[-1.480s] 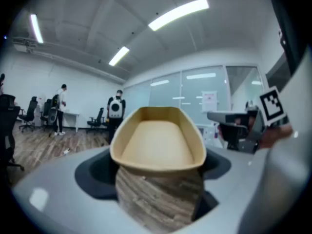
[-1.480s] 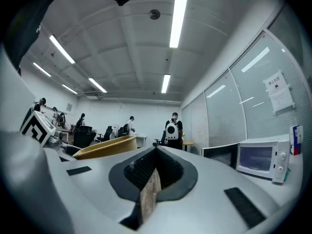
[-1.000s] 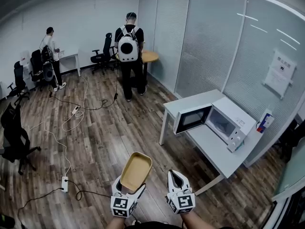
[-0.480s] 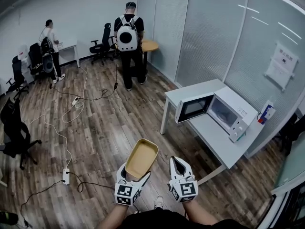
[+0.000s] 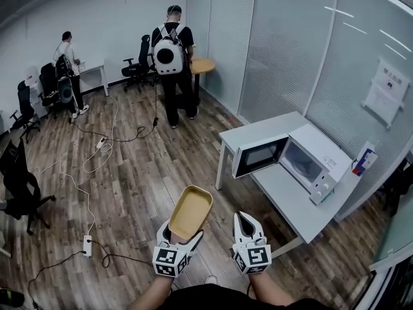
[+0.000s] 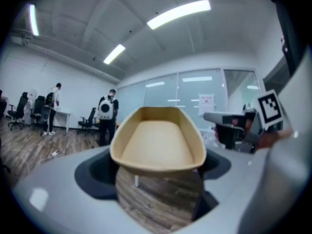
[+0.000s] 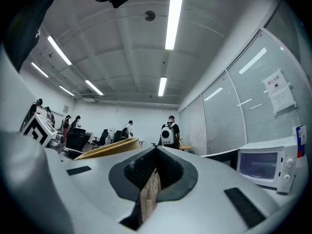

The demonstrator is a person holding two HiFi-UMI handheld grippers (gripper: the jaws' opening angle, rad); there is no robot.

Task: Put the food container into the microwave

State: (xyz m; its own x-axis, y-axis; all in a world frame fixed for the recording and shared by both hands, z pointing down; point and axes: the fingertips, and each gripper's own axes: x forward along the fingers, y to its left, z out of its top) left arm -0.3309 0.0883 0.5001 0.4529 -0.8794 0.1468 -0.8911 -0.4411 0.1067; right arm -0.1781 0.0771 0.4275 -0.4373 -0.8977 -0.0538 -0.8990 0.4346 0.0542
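A tan, empty food container (image 5: 191, 212) sits tilted in my left gripper (image 5: 181, 235), whose jaws stand wide and are shut on its near end. In the left gripper view the container (image 6: 158, 143) fills the middle, held between the jaws of the left gripper (image 6: 158, 173). My right gripper (image 5: 244, 220) is beside it, shut with nothing held; in its own view the right gripper (image 7: 155, 173) shows only a thin slit. The white microwave (image 5: 308, 162) stands on a white table (image 5: 284, 196) to the right, its door (image 5: 259, 158) swung open. The microwave (image 7: 265, 167) also appears in the right gripper view.
A person with a white backpack (image 5: 170, 57) stands at the far end near a round wooden table (image 5: 202, 63). Another person (image 5: 66, 53) is at a desk at the far left. Cables and a power strip (image 5: 87, 245) lie on the wood floor. Office chairs (image 5: 19, 186) stand left.
Both grippers have moved up and slightly right in the head view, carrying the container along. The person with the backpack has shifted a little.
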